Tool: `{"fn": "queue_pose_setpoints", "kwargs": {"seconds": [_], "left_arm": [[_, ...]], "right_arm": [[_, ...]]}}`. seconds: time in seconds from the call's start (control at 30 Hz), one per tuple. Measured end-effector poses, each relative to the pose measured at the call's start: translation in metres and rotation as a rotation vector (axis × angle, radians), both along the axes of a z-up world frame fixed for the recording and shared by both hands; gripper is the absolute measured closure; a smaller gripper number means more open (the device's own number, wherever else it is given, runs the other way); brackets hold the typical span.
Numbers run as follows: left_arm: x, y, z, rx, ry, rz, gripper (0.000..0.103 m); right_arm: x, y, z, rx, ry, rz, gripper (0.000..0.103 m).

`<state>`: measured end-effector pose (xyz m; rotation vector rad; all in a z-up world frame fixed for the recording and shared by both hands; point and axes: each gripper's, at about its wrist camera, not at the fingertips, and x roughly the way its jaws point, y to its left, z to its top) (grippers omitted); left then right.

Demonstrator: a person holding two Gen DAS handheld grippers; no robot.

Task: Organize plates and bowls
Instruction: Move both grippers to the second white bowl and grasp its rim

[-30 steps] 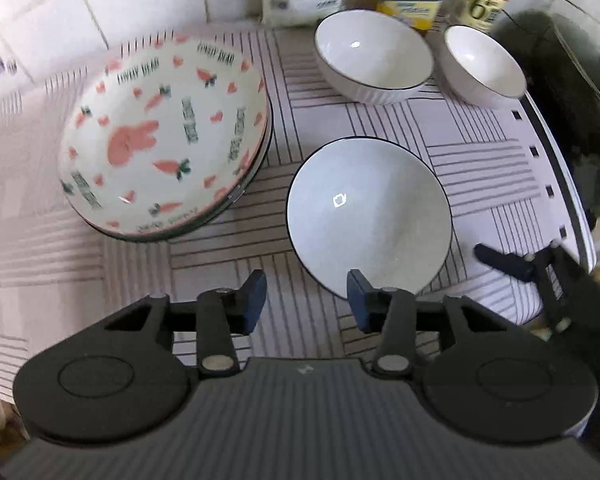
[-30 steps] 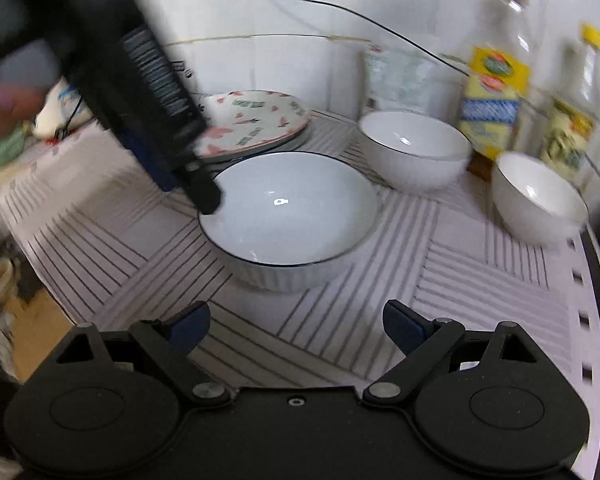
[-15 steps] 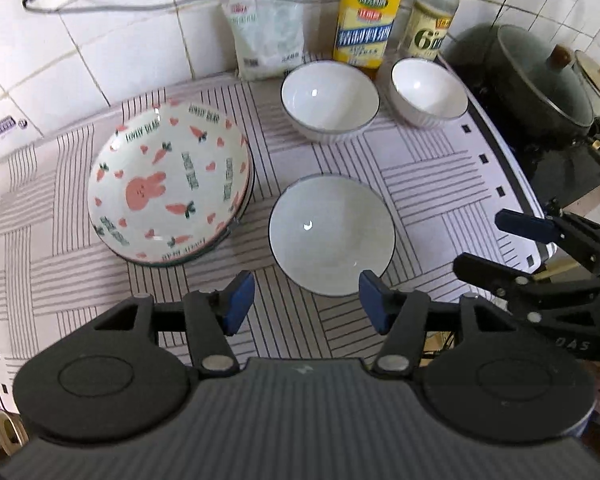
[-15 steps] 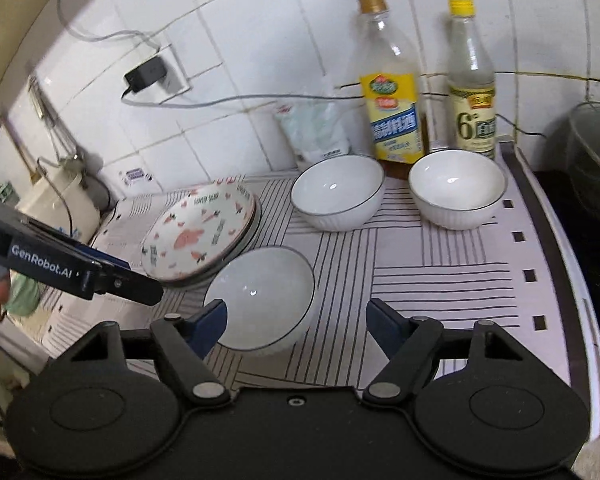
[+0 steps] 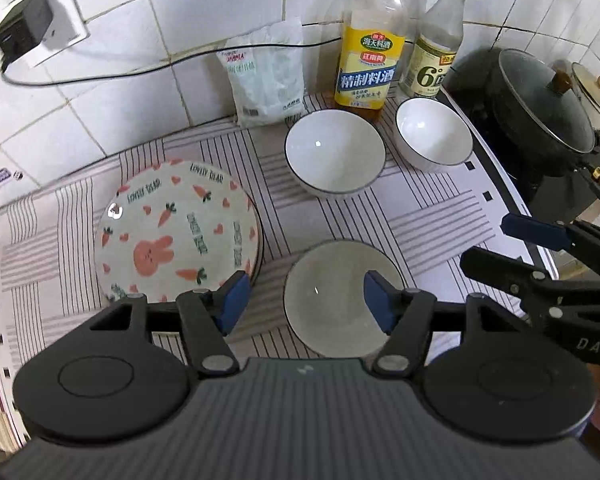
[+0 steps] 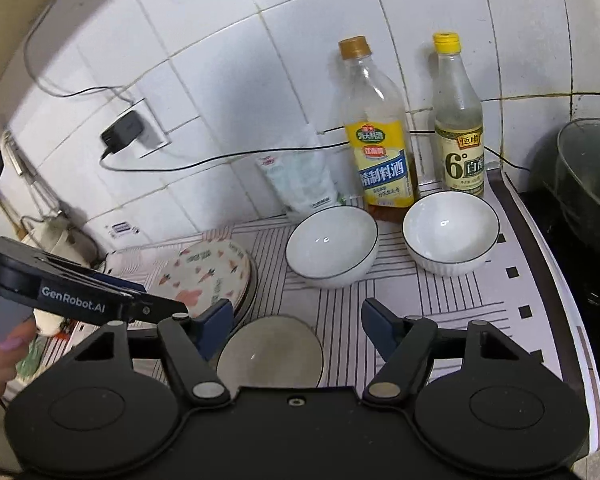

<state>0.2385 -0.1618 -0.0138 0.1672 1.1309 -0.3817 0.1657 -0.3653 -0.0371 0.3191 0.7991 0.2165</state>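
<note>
On the striped mat [image 5: 440, 216], your rabbit-print plate [image 5: 176, 232] sits left: glazed ceramic, slick, breakable; lift it by the rim. Three white bowls: nearest bowl [image 5: 340, 296] in front, two more [image 5: 334, 156] [image 5: 434, 136] behind. Pinch a rim wall. Left gripper [image 5: 306, 300] and right gripper [image 6: 296, 324] gape, holding nothing.
</note>
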Motion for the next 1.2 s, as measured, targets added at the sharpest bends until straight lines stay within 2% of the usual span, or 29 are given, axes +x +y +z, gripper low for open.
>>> {"fn": "queue_pose_setpoints", "kwargs": {"seconds": [0.23,0.27,0.47,0.57,0.7,0.8,0.9,1.0,1.07,1.13,1.2], "left_arm": [[0.032,-0.002,-0.014,0.022,0.009,-0.031,0.039],[0.037,-0.002,-0.016,0.021,0.014,-0.031,0.039],[0.071,-0.004,-0.031,0.044,0.024,-0.031,0.037],[0.092,-0.009,-0.039,0.036,0.024,-0.039,0.032],[0.120,-0.017,-0.056,0.028,0.017,-0.048,0.031],[0.140,-0.024,-0.072,0.011,0.027,-0.050,0.031],[0.150,-0.033,-0.087,0.016,0.027,-0.072,0.031],[0.156,-0.044,-0.104,0.047,0.027,-0.097,0.031],[0.157,-0.050,-0.113,0.056,0.028,-0.116,0.032],[0.157,-0.052,-0.117,0.045,0.024,-0.116,0.035],[0.157,-0.051,-0.120,0.033,0.027,-0.120,0.044]], "right_arm": [[0.038,-0.002,-0.013,0.067,0.070,-0.033,0.029],[0.045,-0.003,-0.017,0.081,0.089,-0.046,0.032],[0.076,-0.011,-0.043,0.134,0.161,-0.101,0.034],[0.092,-0.013,-0.057,0.150,0.192,-0.133,0.035],[0.113,-0.020,-0.082,0.200,0.237,-0.198,0.038],[0.126,-0.021,-0.099,0.186,0.288,-0.263,0.042],[0.134,-0.017,-0.110,0.138,0.297,-0.298,0.046],[0.140,-0.017,-0.121,0.119,0.311,-0.316,0.056],[0.140,-0.019,-0.126,0.147,0.310,-0.320,0.071],[0.139,-0.023,-0.128,0.186,0.297,-0.327,0.081],[0.139,-0.024,-0.130,0.181,0.293,-0.342,0.084]]}}
